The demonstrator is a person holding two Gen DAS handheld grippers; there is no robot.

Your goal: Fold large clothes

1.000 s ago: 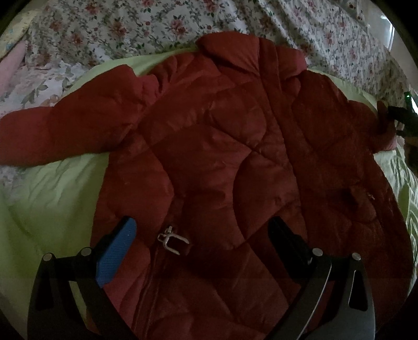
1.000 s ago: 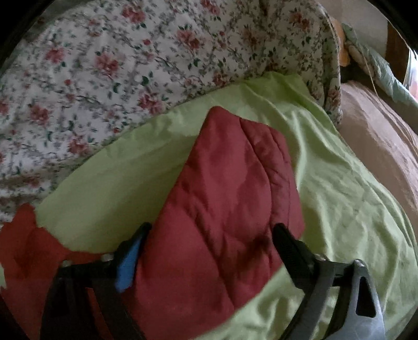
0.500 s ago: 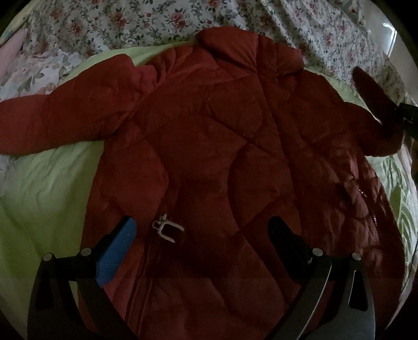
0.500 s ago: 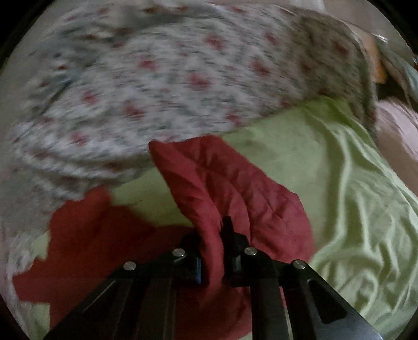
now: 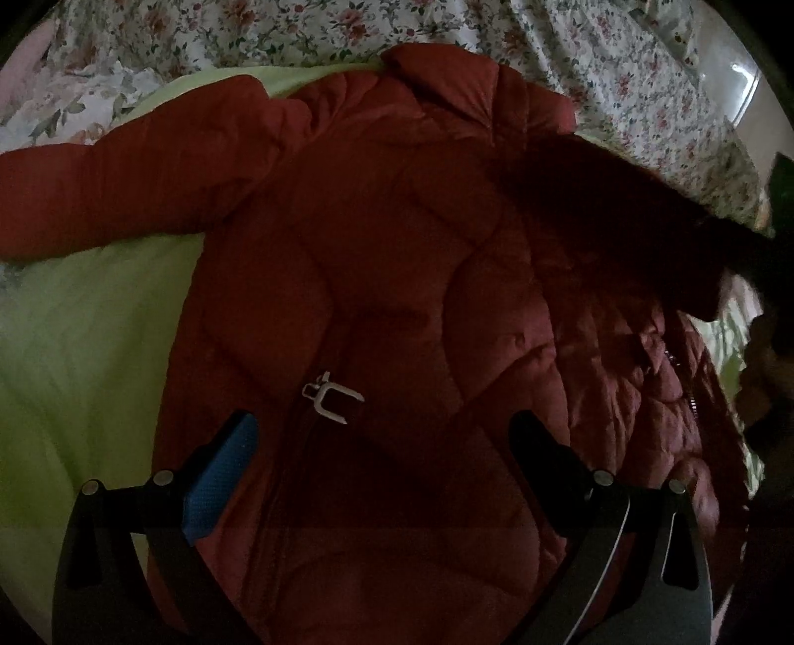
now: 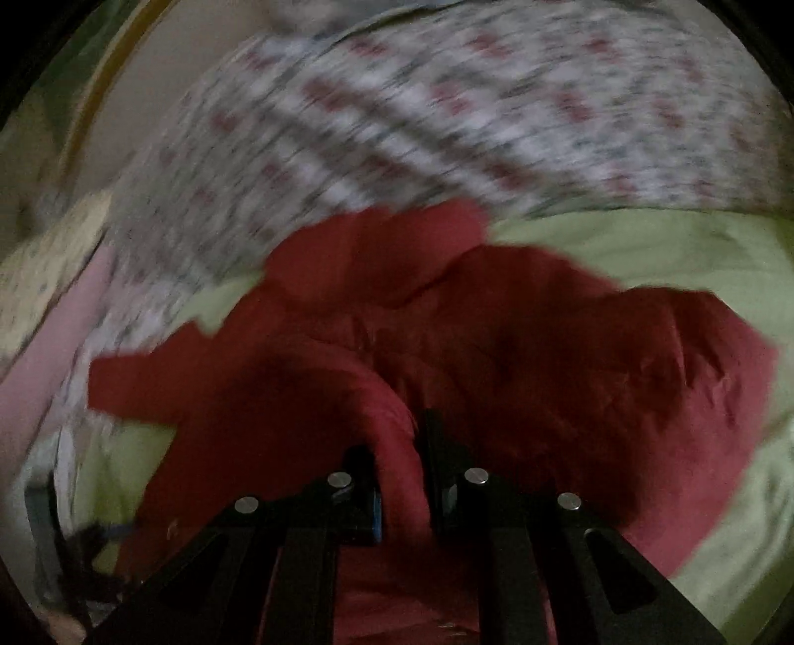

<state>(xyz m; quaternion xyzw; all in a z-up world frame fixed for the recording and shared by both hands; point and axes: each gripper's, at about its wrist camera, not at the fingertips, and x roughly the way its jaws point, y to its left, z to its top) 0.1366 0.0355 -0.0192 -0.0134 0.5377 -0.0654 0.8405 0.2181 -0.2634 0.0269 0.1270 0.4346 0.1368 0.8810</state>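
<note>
A red quilted jacket [image 5: 377, 258] lies front-up on a light green sheet [image 5: 84, 337], collar away from me, its left sleeve [image 5: 99, 198] spread out to the left. A white zipper pull [image 5: 330, 394] shows near its lower middle. My left gripper [image 5: 382, 441] is open and empty, hovering over the jacket's lower part. My right gripper [image 6: 402, 451] is shut on the jacket's right sleeve [image 6: 377, 421] and holds it lifted over the jacket body [image 6: 570, 367]. In the left wrist view the raised sleeve [image 5: 620, 198] shows dark at the right.
A floral quilt [image 5: 446, 30] lies bunched behind the jacket, also blurred in the right wrist view [image 6: 446, 109]. Pink bedding [image 6: 44, 347] lies at the left. The green sheet [image 6: 694, 248] extends to the right of the jacket.
My right gripper closed on the right sleeve, lifted it and swung it left over the jacket body. The left gripper stayed open, drifting slightly toward the jacket.
</note>
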